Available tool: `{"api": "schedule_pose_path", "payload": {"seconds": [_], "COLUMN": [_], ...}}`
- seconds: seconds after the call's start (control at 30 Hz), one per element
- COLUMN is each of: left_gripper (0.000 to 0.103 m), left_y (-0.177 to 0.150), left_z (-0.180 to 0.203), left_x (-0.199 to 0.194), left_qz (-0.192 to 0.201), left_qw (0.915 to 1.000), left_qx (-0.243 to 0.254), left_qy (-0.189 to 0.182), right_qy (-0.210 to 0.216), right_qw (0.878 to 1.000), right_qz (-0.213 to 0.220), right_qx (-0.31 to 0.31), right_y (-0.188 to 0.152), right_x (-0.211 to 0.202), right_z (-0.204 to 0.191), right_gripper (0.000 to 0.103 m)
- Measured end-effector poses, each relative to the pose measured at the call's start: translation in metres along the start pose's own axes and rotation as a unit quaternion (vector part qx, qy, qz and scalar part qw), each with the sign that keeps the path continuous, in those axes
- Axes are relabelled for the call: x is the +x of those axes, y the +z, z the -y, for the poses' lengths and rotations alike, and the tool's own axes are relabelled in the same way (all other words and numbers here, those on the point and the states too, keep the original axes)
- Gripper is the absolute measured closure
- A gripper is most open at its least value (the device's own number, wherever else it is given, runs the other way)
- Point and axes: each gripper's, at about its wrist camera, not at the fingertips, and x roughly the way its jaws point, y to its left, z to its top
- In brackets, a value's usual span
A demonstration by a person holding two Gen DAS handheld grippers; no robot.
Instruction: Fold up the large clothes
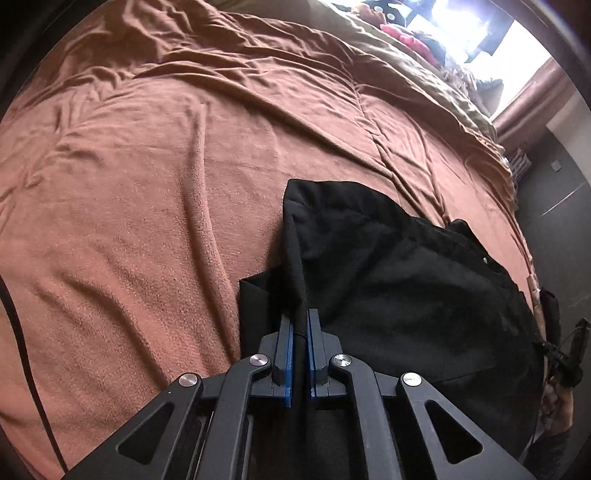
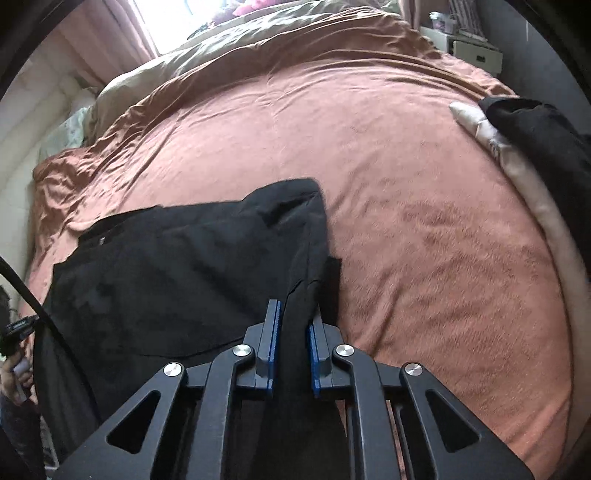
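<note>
Lying on a bed with a rust-brown blanket (image 1: 155,177): one black garment (image 1: 406,266), bunched and partly doubled over, near the bed's near edge.

Left claw (image 1: 300,317): blue-lined fingers (image 1: 286,332) drawn nearly together, clamped on a narrow ridge of the garment's left edge. The pinched fabric runs up from between the pads as a taut fold toward the garment's upper corner. A flat black flap lies on the blanket just left of the claw.

Right claw (image 2: 295,314): fingers (image 2: 273,325) clamped on a thicker fold at the garment's right edge; the cloth fills the gap between the pads. The garment's bulk spreads left of this claw, with a small pale tag or button visible near its far-left part.

Blanket wrinkled, more so toward the head of the bed, where an olive-tan cover (image 2: 207,40) lies crumpled. Bright window (image 1: 472,29) beyond it. In the right wrist view, a pale cloth (image 2: 491,136) and another dark cloth (image 2: 535,129) sit at the bed's right edge, well apart from the garment. A black cable (image 2: 33,295) crosses the left margin of that view.
</note>
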Motion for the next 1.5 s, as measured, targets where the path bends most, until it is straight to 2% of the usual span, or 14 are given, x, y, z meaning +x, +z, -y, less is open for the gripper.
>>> {"api": "schedule_pose_path", "payload": {"seconds": [0.13,0.17,0.2,0.27,0.37,0.4,0.43,0.5,0.67,0.8,0.97,1.3,1.43,1.5], "left_gripper": [0.092,0.082,0.067,0.049,0.047,0.047,0.047,0.047,0.047,0.047,0.047,0.047,0.047,0.047], "left_y": [-0.005,-0.007,-0.01,-0.019,-0.034,-0.038,-0.046,-0.06,-0.09,-0.112,-0.138,-0.17,-0.181,-0.184], "left_z": [-0.001,-0.001,-0.001,-0.003,-0.009,-0.011,-0.014,-0.02,-0.03,-0.038,-0.054,-0.07,-0.073,-0.073], "left_x": [-0.009,-0.013,-0.019,-0.034,-0.05,-0.052,-0.056,-0.059,-0.07,-0.079,-0.089,-0.1,-0.097,-0.096], "left_qz": [-0.017,-0.015,-0.012,0.003,0.012,0.012,0.01,0.006,0.001,0.0,-0.003,-0.017,-0.03,-0.031], "left_qw": [0.9997,0.9996,0.9994,0.9992,0.9987,0.9985,0.9981,0.9976,0.9963,0.9952,0.991,0.9799,0.9725,0.9699], "left_qx": [-0.005,-0.004,-0.003,-0.004,-0.012,-0.015,-0.021,-0.03,-0.047,-0.058,-0.085,-0.131,-0.151,-0.156], "left_qy": [-0.019,-0.025,-0.032,-0.039,-0.049,-0.052,-0.057,-0.062,-0.072,-0.079,-0.104,-0.149,-0.175,-0.184], "right_qy": [-0.004,-0.01,-0.014,-0.021,-0.021,-0.019,-0.013,-0.006,0.02,0.019,0.047,0.11,0.128,0.136], "right_qw": [1.0,1.0,0.999,0.999,0.998,0.998,0.998,0.997,0.996,0.995,0.994,0.985,0.98,0.977], "right_qz": [0.012,0.021,0.027,0.041,0.057,0.059,0.062,0.073,0.08,0.082,0.069,0.03,0.008,-0.003], "right_qx": [0.022,0.019,0.017,0.019,0.015,0.013,0.01,-0.001,-0.026,-0.052,-0.071,-0.132,-0.151,-0.161], "right_y": [-0.004,-0.006,-0.008,-0.014,-0.03,-0.036,-0.042,-0.056,-0.08,-0.099,-0.117,-0.135,-0.139,-0.142], "right_x": [-0.01,-0.017,-0.025,-0.042,-0.069,-0.075,-0.082,-0.095,-0.11,-0.112,-0.107,-0.081,-0.065,-0.057], "right_z": [0.003,0.002,0.001,0.002,0.0,-0.002,-0.005,-0.013,-0.033,-0.052,-0.08,-0.141,-0.162,-0.172], "right_gripper": [0.093,0.092,0.092,0.092,0.089,0.079,0.061,0.036,0.036,0.036,0.036,0.045,0.063,0.068]}}
